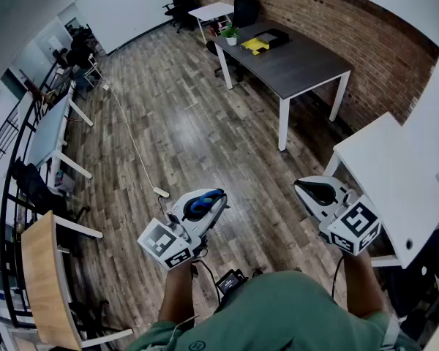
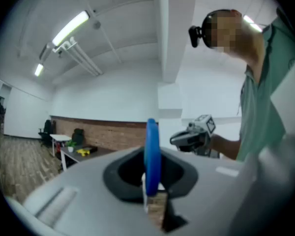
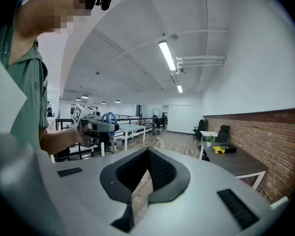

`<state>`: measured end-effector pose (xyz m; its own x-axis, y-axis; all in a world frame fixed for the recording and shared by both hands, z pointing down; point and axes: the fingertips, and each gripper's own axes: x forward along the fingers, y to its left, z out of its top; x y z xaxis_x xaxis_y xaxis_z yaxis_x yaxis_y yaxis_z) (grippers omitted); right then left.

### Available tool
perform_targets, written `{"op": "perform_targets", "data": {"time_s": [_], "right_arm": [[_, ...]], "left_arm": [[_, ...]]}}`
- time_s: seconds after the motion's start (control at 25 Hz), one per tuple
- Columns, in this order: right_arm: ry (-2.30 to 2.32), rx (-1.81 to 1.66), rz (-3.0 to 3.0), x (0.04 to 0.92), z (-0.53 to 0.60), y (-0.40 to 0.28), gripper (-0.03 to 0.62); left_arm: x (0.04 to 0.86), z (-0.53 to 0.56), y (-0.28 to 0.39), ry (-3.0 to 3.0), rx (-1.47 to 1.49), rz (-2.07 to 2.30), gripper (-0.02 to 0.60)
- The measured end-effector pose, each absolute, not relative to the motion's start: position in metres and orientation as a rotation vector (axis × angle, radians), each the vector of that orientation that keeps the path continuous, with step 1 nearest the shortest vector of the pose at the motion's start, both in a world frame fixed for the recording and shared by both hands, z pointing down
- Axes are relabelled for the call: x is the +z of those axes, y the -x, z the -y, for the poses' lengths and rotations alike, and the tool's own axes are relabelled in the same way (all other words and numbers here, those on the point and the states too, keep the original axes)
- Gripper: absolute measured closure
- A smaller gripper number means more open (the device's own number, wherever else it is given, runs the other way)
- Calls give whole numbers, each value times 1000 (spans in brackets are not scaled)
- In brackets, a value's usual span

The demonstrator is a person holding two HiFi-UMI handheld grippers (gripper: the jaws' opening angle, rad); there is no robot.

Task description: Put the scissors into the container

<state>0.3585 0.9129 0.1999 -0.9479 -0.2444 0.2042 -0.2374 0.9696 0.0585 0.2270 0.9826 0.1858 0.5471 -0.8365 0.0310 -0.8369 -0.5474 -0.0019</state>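
Scissors: only a blue handle loop shows, held in the air over the wood floor in front of the person. From the left gripper view it stands upright and edge-on.
Left gripper: its jaws are clamped on that blue loop, pointing away from the person.
Right gripper: its jaws are closed together with nothing between them, near the corner of a white table.
Container: it appears in no view, so its direction from the scissors cannot be told.
Likely carrier: the left hand, since it already has the scissors.
Hidden: the blades are not visible, so the scissors' long axis is unclear.
Further off: a dark table stands by a brick wall.
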Motion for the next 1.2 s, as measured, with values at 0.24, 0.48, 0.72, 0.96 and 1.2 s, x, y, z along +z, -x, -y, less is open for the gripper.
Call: {"op": "perform_targets", "data": {"time_s": [0.24, 0.48, 0.72, 0.96, 1.2], "right_arm": [[-363, -58, 2908, 196, -912, -355, 589], [-372, -47, 2908, 201, -910, -346, 589], [-424, -55, 2913, 191, -905, -327, 588], [-435, -76, 2908, 181, -879, -320, 588], [-457, -38, 2927, 184, -827, -326, 588]], "left_arm": [[184, -981, -226, -2756, 45, 1481, 548], [189, -976, -219, -2764, 27, 1461, 548], [181, -972, -202, -2796, 2, 1439, 548], [179, -944, -196, -2795, -7, 1429, 548], [187, -893, -207, -2778, 47, 1393, 548]]}}
